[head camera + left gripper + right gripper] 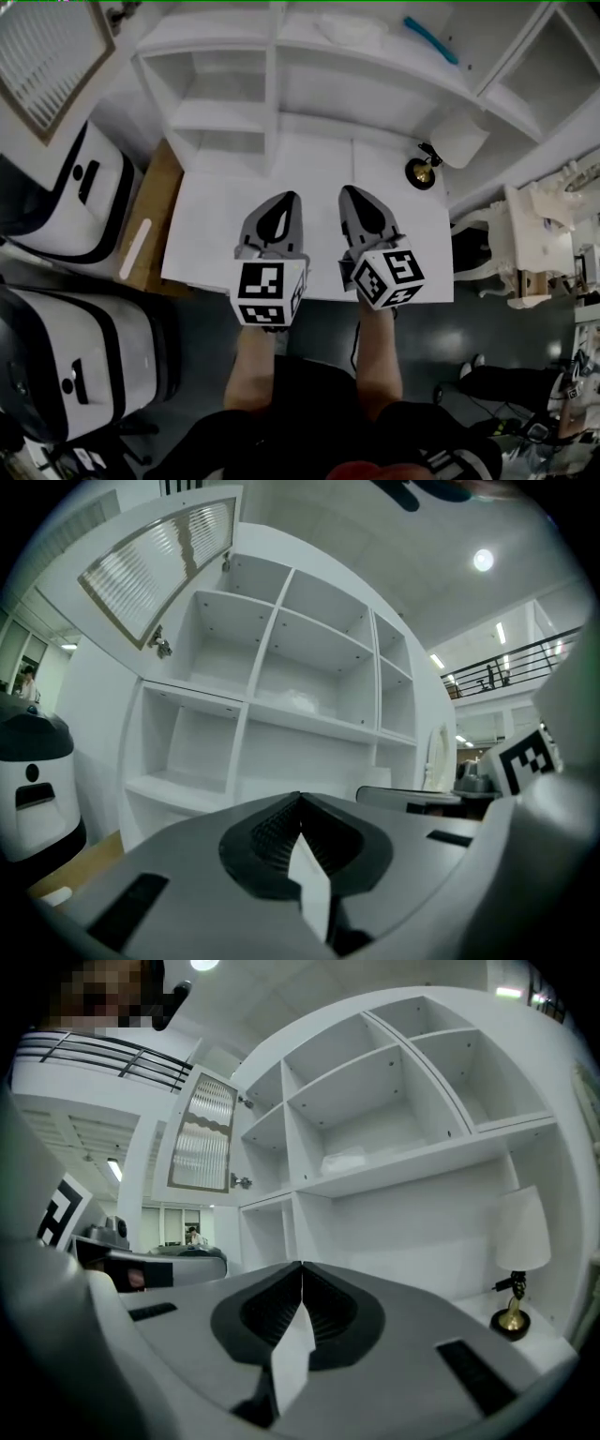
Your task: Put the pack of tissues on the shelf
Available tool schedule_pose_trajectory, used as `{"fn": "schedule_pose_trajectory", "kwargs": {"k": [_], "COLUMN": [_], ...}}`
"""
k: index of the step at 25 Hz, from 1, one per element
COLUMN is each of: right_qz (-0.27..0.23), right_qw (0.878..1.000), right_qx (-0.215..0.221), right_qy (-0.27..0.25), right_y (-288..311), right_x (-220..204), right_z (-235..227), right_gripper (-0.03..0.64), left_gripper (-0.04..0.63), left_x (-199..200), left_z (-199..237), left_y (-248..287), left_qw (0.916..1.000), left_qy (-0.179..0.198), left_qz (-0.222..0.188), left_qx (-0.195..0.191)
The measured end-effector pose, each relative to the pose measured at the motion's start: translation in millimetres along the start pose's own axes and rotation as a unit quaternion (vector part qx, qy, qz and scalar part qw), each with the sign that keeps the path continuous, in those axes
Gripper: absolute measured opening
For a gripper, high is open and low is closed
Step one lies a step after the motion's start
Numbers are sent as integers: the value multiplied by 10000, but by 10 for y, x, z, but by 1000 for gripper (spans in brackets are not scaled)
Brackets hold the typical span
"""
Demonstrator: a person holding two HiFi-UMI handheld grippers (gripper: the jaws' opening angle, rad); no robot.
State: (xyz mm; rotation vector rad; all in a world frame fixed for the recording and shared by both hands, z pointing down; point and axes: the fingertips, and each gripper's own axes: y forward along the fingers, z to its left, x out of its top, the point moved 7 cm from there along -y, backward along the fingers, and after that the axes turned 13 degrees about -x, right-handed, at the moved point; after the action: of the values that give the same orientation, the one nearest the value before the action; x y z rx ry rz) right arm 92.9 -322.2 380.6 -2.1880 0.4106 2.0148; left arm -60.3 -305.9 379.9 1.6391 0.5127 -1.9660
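The pack of tissues (352, 28) is a pale, soft bundle lying on a middle board of the white shelf unit (274, 94); it also shows in the left gripper view (300, 700) and the right gripper view (342, 1160). My left gripper (286, 199) and right gripper (354, 192) hover side by side over the front part of the white desk top (206, 225), both pointing at the shelves and well short of them. In each gripper view the jaws meet at the tip, left gripper (300, 797) and right gripper (302, 1265), with nothing between them.
A small lamp (459, 141) with a white shade and brass foot stands at the desk's right back corner. A blue object (431, 39) lies on an upper board. A ribbed-glass cabinet door (47, 56) hangs open at the left. Two white-and-black machines (66, 197) stand left of the desk.
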Motion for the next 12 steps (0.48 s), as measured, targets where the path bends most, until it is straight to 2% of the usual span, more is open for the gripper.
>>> {"fn": "schedule_pose_trajectory", "kwargs": {"k": [6, 12], "right_qz": [-136, -319], "right_qw": [9997, 9982], "right_qx": [-182, -481], "right_qy": [-44, -146], "right_y": [353, 445], "right_x": [90, 257], "right_z": [-71, -183], "right_gripper": [20, 20], "left_gripper": [11, 11], "left_x": [88, 214], "left_z": [278, 366], "left_y": [341, 576], "left_qw": [9997, 9988], "left_qy": [9, 73], "left_qz": [69, 10], "left_qx": [-221, -493]}}
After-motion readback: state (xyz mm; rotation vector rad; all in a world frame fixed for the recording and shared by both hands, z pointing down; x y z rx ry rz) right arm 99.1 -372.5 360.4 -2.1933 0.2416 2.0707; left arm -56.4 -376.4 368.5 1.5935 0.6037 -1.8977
